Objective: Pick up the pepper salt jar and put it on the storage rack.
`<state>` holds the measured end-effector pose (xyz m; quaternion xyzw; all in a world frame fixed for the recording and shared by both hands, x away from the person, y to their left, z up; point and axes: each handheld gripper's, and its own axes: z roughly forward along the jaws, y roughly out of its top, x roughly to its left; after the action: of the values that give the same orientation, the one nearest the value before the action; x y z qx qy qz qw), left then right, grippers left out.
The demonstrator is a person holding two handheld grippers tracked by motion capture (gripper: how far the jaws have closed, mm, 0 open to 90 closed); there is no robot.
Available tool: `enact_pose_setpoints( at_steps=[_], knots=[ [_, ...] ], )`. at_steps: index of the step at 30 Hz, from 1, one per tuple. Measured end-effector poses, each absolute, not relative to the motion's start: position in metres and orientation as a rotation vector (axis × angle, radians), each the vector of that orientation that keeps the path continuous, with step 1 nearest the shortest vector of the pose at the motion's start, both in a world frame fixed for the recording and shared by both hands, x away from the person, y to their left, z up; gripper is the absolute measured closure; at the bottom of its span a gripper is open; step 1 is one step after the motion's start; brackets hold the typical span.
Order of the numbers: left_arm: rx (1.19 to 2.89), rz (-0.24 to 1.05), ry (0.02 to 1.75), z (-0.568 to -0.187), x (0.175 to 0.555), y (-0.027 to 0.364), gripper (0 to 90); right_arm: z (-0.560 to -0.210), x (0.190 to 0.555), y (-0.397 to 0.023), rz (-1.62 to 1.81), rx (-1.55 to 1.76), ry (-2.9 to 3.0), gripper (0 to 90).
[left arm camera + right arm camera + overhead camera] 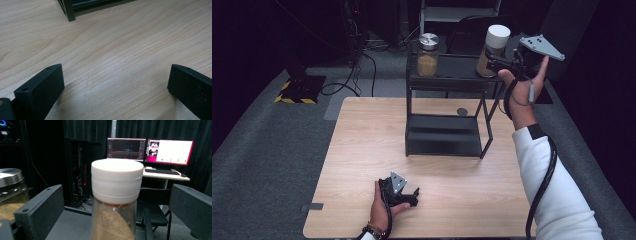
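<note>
We take the black two-level rack (447,127) on the desk (362,150) as our landmark. On its top shelf, at the right end, stands the jar with the white lid (494,45), filled with a brown powder. The right tool (493,62) is at this jar, level with it, and in the right gripper view the jar (116,195) stands between the two jaws, which are wide apart and do not press on it. We judge that the jar stands by itself on the shelf, so the hand is free to go away. At the left end of the same shelf stands a second jar with a metal lid (428,52). In front of the rack, near the desk edge, the left tool (404,192) rests on the wood, its jaws apart and holding nothing; it seems only to wait.
</note>
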<state>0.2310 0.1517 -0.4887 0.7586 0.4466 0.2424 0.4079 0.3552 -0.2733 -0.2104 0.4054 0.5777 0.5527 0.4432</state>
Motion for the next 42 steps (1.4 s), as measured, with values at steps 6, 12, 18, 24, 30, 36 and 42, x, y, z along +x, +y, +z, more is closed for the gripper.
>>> enact_pose_setpoints(
  at_steps=[6, 12, 18, 24, 30, 36, 42],
  knots=[
    [1.911, 0.611, 1.126, -0.489, 0.231, 0.152, 0.5, -0.218, 0.342, -0.276, 1.372, 0.988, 1.428, 0.0],
    [1.912, 0.611, 1.126, -0.489, 0.231, 0.152, 0.5, -0.223, 0.331, -0.28, 1.351, 0.974, 1.447, 0.0],
    [1.911, 0.612, 1.126, -0.489, 0.231, 0.152, 0.5, -0.23, 0.32, -0.286, 1.351, 0.976, 1.47, 0.0],
    [1.911, 0.612, 1.126, -0.489, 0.231, 0.152, 0.5, -0.241, 0.311, -0.289, 1.34, 0.979, 1.493, 0.0],
    [1.912, 0.613, 1.125, -0.489, 0.231, 0.152, 0.5, -0.255, 0.303, -0.294, 1.347, 0.995, 1.513, 0.0],
    [1.911, 0.612, 1.125, -0.489, 0.231, 0.152, 0.5, -0.268, 0.296, -0.298, 1.349, 0.999, 1.536, 0.0],
    [1.911, 0.613, 1.125, -0.489, 0.231, 0.152, 0.5, -0.285, 0.287, -0.3, 1.319, 1.004, 1.555, 0.0]
  ],
)
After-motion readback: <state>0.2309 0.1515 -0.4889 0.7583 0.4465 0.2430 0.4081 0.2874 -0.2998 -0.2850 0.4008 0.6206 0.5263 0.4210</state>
